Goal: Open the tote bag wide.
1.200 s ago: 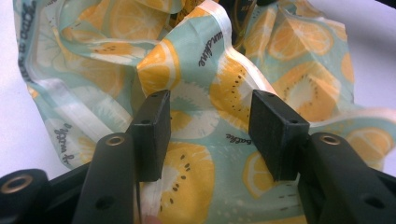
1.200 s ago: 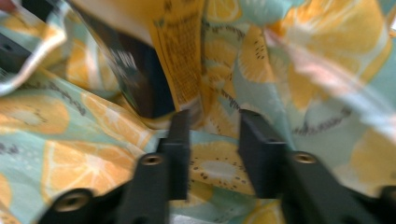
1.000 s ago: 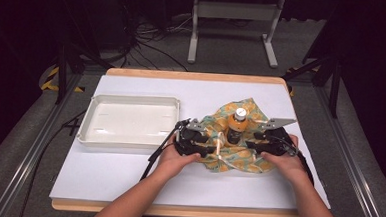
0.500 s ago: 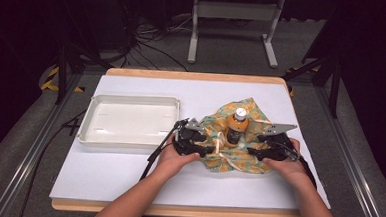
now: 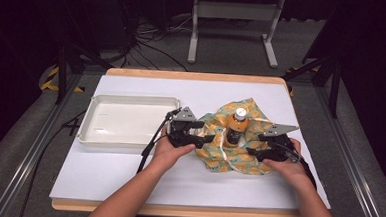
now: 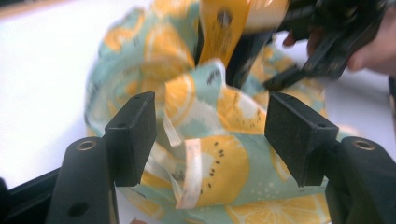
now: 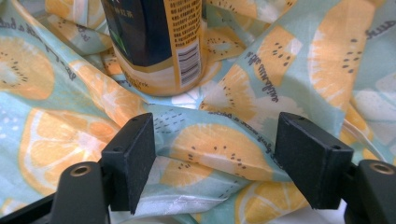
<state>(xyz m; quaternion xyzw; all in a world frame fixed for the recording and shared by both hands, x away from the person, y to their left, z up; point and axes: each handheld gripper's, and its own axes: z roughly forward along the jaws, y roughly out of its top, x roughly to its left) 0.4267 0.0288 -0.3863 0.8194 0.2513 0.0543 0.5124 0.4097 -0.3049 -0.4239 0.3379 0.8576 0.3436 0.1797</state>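
Fruit-print cloth point(image 5: 234, 150) lies crumpled at centre-right of high view on white table point(image 5: 127, 170), w/ bottle point(image 5: 236, 127) standing upright on it, white cap up; white tray point(image 5: 125, 120) sits well apart at centre-left. Left gripper point(image 5: 210, 138) at cloth's left edge, jaws apart and just been opening, folds of cloth + pale ribbon point(image 6: 189, 172) loose between them in left gripper view, pads not pressing. Right gripper point(image 5: 253, 151) at cloth's right edge, lower right of bottle, jaws wide apart, also just been opening, cloth ridge between pads unclamped, bottle base just beyond in right gripper view.
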